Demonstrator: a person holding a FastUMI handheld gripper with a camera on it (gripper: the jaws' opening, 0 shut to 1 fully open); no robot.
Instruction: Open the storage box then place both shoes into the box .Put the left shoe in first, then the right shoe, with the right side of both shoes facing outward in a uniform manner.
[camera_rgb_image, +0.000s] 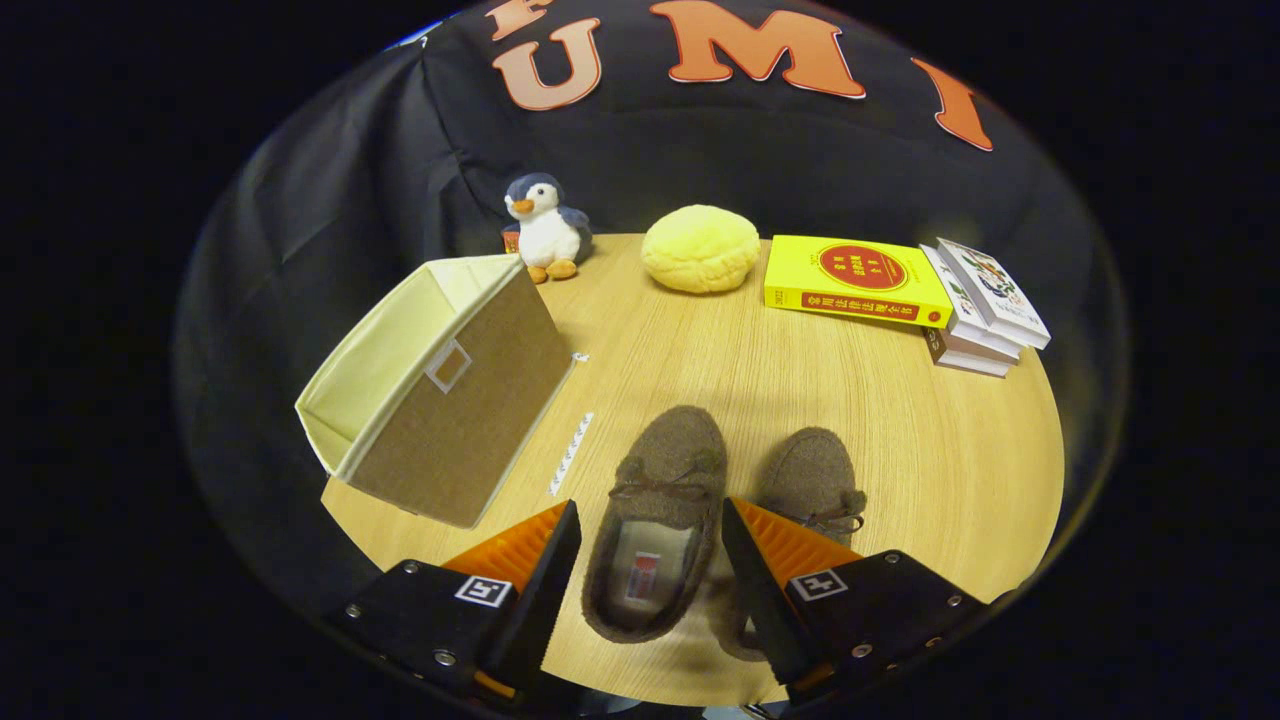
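Two brown fuzzy slippers lie side by side on the round wooden table, toes pointing away from me. The nearer slipper lies between my fingers, its opening and inner label facing up. The second slipper lies just to its right, its heel hidden behind my right finger. My gripper is open, one finger on each side of the nearer slipper's heel part, and I see no squeeze on it. The storage box, brown fabric with cream lining, stands to the left beyond my left finger, its top open.
Along the far side of the table sit a plush penguin, a round yellow cushion, a yellow book and a small stack of books. A thin white strip lies on the table between box and slippers.
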